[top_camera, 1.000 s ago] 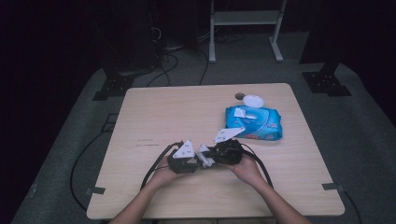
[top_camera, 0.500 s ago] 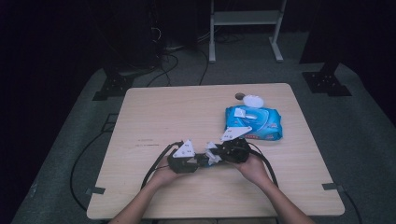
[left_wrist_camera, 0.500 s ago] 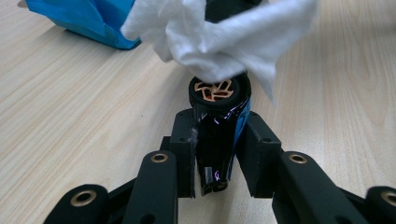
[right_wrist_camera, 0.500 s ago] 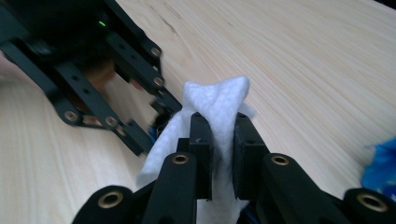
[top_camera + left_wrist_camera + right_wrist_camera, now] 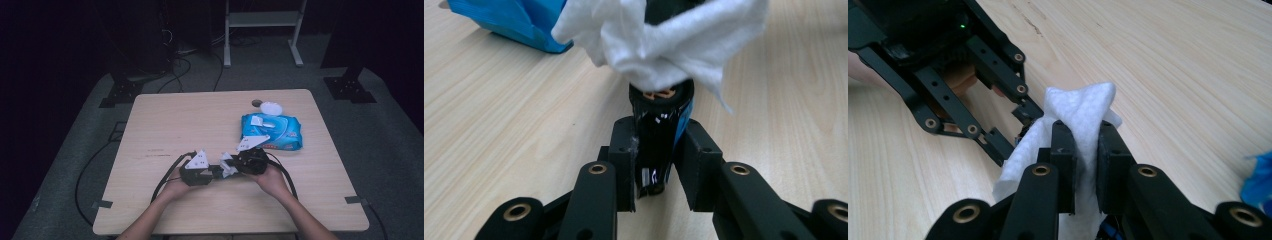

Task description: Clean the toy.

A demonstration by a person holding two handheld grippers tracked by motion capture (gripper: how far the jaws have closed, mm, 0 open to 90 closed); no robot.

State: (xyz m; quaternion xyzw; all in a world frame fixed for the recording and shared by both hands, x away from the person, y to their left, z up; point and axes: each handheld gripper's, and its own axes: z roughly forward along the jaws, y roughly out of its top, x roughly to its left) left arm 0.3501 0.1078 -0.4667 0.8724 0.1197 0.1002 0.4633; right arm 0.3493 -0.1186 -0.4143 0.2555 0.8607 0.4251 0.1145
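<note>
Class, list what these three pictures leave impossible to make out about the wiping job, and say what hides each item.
- Dark cylinder, left gripper view: far end covered by the white wipe.
- Its label: too dark and glossy to read.
- Small dark round thing beside the white dish, high view: too small to identify.
- Blue wipes pack, right gripper view: cut off by the edge.

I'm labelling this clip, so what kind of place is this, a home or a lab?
Probably a lab or recording studio: a bare wooden table on grey carpet, dark surroundings, black stand bases and loose cables on the floor behind it.
</note>
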